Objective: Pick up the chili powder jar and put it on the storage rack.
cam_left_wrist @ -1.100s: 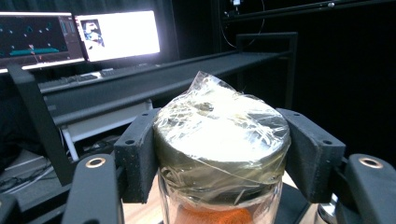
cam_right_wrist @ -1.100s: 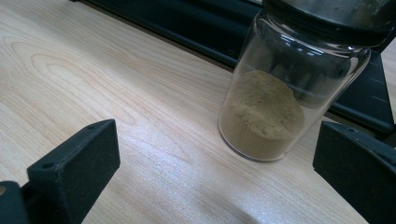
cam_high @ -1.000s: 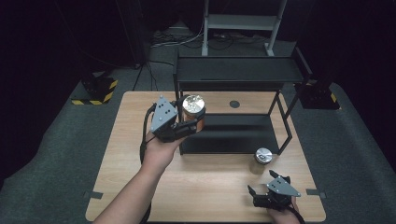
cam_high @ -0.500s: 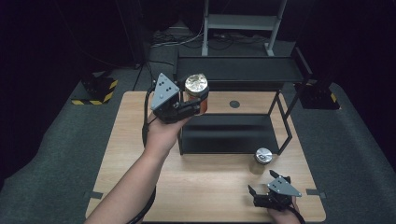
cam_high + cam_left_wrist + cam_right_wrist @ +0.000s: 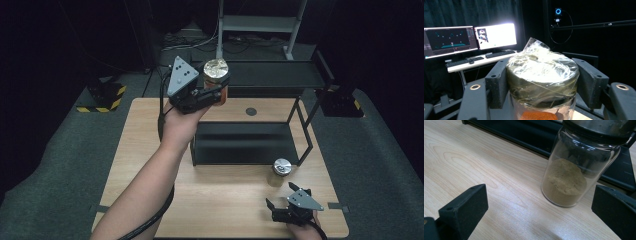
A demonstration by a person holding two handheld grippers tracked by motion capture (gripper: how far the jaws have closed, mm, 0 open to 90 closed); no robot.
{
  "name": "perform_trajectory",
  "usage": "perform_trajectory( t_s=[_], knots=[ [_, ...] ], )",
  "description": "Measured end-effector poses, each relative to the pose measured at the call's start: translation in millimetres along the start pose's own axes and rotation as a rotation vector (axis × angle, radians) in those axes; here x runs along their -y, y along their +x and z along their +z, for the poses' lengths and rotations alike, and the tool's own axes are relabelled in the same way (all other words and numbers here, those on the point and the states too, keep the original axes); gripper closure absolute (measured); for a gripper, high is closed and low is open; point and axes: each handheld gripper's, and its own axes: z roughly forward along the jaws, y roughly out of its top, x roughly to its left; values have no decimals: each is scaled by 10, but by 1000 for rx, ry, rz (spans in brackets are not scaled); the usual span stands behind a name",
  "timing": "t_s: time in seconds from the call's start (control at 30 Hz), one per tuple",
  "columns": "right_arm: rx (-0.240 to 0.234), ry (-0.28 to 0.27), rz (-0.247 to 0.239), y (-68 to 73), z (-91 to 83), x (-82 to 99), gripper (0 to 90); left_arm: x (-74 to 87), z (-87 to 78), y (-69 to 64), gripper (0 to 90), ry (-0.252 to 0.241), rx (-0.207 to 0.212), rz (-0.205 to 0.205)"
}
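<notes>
My left gripper (image 5: 212,94) is shut on a glass jar of orange-red powder (image 5: 216,75), held in the air at the front left corner of the black rack's top shelf (image 5: 280,75). In the left gripper view the two black pads (image 5: 496,85) press on the jar's dark lid (image 5: 541,75), which is wrapped in clear film. A second jar (image 5: 281,170), holding tan powder (image 5: 565,182) under a metal lid, stands on the table in front of the rack's right end. My right gripper (image 5: 281,196) sits just before that jar, open, with its jaws wide apart (image 5: 539,212).
The two-level black rack's lower shelf (image 5: 245,142) rests on the wooden table (image 5: 145,150). A round cable hole (image 5: 251,111) lies behind the rack. Monitors and keyboards (image 5: 469,40) stand on a desk beyond. Dark carpet surrounds the table.
My left gripper has lifted the orange-powder jar up and away from me, from the rack's lower level to the height of the top shelf. The right gripper has stayed put.
</notes>
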Motion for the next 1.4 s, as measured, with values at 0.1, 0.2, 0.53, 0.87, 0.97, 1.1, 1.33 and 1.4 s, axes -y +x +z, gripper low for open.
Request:
perform_trajectory(
  t_s=[0.1,0.2,0.53,0.87,0.97,1.1,1.33,1.4],
  knots=[
    [-4,-2,3,-9,-2,4,0,-15,81,12,347,1,-7,-8],
    [-6,-3,6,-17,-2,6,0,6,158,34,347,-6,-9,-11],
    [-10,-9,10,-26,-7,17,0,3,435,101,347,8,-41,-17],
    [-17,-13,16,-45,-11,24,0,3,641,181,347,4,-80,-47],
    [-18,-15,19,-51,-12,28,0,-6,688,186,347,12,-87,-41],
    [-20,-13,18,-53,-10,25,0,-2,731,182,347,21,-93,-46],
    [-19,-13,18,-50,-10,25,0,26,761,191,347,26,-97,-62],
    [-19,-12,16,-49,-10,24,0,35,766,196,347,29,-95,-65]
  ],
)
